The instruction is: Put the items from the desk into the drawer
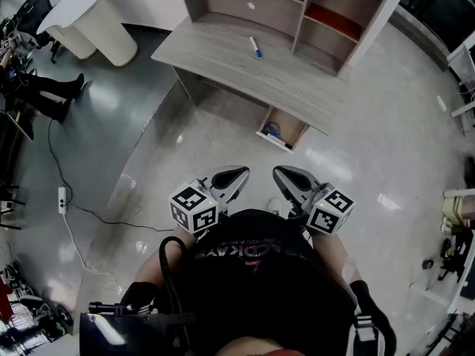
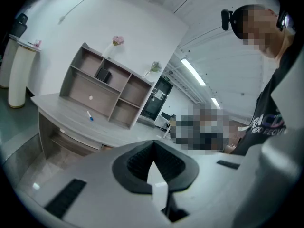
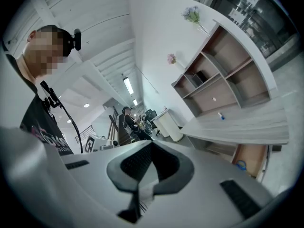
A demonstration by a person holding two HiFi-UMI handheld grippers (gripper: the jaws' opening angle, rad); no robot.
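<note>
1. Pen (image 1: 254, 47) (image 2: 89, 116) (image 3: 221, 116): just one, white with a blue end. It lies flat on the desk (image 1: 215, 58) (image 2: 57, 108) (image 3: 247, 125), out on the open top in front of the shelf unit (image 1: 297, 6) (image 2: 107, 91) (image 3: 223, 75). Its long axis runs roughly front to back across the desk, a little slanted. The blue end is towards the desk's front edge.
2. Drawer (image 1: 291, 127) (image 3: 249, 158): one, pulled open under the desk's right end. The desk top covers its back part. One blue thing (image 1: 272, 131) (image 3: 241, 165) sits inside, too small to name.
3. Left gripper (image 1: 239, 173) (image 2: 152, 148): well back from the desk's front edge and low by the person's body. The jaw tips are closed together with nothing between them.
4. Right gripper (image 1: 280, 173) (image 3: 150, 148): beside the left one, equally far from the desk. Its jaws are likewise closed tip to tip on nothing.
5. Marker cubes: two, one on each gripper (image 1: 194, 206) (image 1: 330, 211).
6. The shelf unit stands along the desk's back edge, its upper part cut off in the head view. One dark box (image 2: 103, 74) sits in a compartment, and two small flower sprigs (image 2: 118, 40) (image 2: 155, 67) stand on top.
7. Off the desk's left end is one white round stand (image 1: 96, 21). On the floor further left lies one power strip (image 1: 62, 196) with its cable.
</note>
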